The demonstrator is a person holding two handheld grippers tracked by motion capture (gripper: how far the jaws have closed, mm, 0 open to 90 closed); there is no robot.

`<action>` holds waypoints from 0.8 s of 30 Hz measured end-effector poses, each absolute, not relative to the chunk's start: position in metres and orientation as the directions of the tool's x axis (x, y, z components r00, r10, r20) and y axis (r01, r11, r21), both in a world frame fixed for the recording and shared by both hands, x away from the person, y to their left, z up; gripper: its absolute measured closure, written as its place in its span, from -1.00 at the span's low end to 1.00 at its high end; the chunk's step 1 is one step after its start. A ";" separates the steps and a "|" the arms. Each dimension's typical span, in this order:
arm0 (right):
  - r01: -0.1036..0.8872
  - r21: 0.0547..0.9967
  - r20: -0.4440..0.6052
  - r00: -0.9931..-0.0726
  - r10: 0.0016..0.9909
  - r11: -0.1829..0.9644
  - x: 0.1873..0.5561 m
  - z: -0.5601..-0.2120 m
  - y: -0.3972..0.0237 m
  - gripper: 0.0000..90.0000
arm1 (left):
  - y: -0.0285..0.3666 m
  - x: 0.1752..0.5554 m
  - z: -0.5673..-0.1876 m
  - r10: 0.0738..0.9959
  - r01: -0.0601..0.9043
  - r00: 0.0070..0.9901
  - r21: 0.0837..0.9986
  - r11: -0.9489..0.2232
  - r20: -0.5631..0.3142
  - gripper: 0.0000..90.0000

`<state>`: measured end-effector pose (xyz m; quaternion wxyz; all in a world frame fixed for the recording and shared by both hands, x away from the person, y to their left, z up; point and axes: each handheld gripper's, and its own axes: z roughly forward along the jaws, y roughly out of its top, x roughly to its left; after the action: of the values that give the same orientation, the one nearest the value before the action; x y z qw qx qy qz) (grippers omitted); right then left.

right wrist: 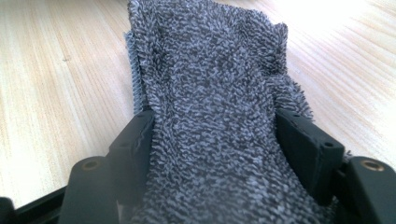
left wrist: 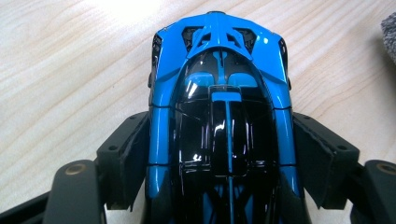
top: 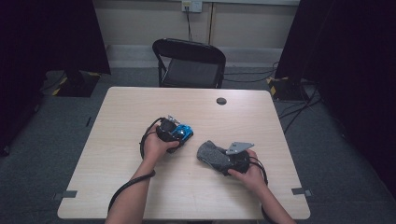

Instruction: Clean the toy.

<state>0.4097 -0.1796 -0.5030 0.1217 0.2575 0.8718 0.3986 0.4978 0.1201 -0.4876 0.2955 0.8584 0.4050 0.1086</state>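
Observation:
A glossy blue and black toy car (top: 183,131) (left wrist: 219,93) rests on the light wooden table (top: 135,107), left of centre. My left gripper (top: 177,136) (left wrist: 219,140) is shut on it, one black pad against each flank, the car's nose pointing away from the camera. To its right lies a folded grey terry cloth (top: 210,153) (right wrist: 210,79). My right gripper (top: 226,161) (right wrist: 212,135) is shut on that cloth, whose bunched pile fills the gap between the jaws. A hand holds each gripper near the table's front half.
A black folding chair (top: 189,63) stands behind the table's far edge. A small dark round cap (top: 221,101) sits in the tabletop near that edge. Grey tape marks (top: 65,194) lie at the front corners. Cables run across the floor at the right.

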 end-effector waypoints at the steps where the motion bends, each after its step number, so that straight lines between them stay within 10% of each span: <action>1: 0.352 0.758 -0.007 -0.838 0.546 0.550 0.410 -0.503 -0.180 -0.28 | 0.120 0.497 -0.487 0.759 0.631 0.649 0.596 -0.497 -0.053 -0.42; 24: 0.358 0.759 -0.010 -0.829 0.559 0.544 0.410 -0.503 -0.179 -0.20 | 0.120 0.476 -0.466 0.711 0.592 0.702 0.593 -0.546 -0.046 -0.37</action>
<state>0.4101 -0.1792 -0.5030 0.1261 0.2634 0.8696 0.3981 0.4763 0.1201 -0.4662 0.2965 0.8735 0.3728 0.1003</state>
